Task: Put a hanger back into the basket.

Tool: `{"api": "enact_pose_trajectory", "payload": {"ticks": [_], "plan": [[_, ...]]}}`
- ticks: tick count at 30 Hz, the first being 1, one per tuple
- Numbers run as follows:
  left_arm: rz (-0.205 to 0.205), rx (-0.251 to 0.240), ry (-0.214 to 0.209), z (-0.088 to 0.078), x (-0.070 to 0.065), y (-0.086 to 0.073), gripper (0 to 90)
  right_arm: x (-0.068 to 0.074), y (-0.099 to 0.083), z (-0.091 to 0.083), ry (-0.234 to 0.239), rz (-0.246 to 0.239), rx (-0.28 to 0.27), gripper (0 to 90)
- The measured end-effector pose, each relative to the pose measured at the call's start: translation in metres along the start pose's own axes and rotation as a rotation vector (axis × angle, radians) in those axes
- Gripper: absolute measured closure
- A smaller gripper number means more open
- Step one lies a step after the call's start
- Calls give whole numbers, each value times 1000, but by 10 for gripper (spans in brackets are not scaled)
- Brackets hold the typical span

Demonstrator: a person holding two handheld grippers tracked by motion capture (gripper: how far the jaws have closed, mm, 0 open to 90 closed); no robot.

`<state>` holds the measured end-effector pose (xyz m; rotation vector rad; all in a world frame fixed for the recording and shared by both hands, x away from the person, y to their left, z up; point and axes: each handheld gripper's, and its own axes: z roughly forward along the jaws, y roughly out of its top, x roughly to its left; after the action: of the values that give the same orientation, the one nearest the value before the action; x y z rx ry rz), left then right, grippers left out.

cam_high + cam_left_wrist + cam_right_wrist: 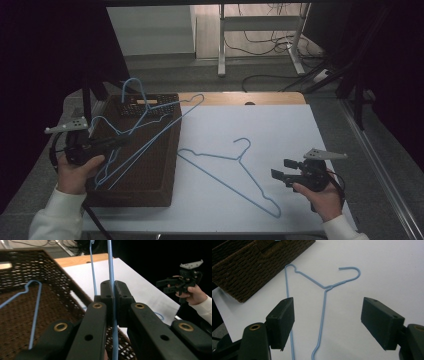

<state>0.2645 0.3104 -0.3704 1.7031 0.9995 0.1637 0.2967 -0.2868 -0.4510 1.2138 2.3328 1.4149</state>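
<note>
Left gripper [117, 141], high view: I've got it clamped on a blue hanger [150, 131] over the wicker basket [150, 175]; another hanger [131, 95] already lies inside. One more hanger [235, 172] is on the white table [280, 125], so I judge roughly one left.

Left gripper view: jaws pinch the wire [111, 277] tight, right gripper [172, 286] well off.

Right gripper view: right gripper [328, 320] jaws spread, holding nothing, the table hanger [324, 302] lying below them. The basket's near wall is the likely snag.
</note>
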Motion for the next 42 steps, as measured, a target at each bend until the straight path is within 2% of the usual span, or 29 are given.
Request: {"api": "enact_pose_trajectory", "payload": {"ticks": [12,16,19,29,42], "plan": [[-58,-50,88,-20,34,-11,870,0,0,1,-1,-1,5,273],[-64,-54,119,-22,41,-14,870,0,0,1,-2,-2,6,273],[-70,-54,126,-23,47,-16,870,0,-1,1,-2,-1,8,273],[-93,-7,151,-12,60,-24,870,0,-1,1,-3,-1,8,272],[-102,113,196,16,75,-41,869,1,0,2,-2,-5,7,272]]}}
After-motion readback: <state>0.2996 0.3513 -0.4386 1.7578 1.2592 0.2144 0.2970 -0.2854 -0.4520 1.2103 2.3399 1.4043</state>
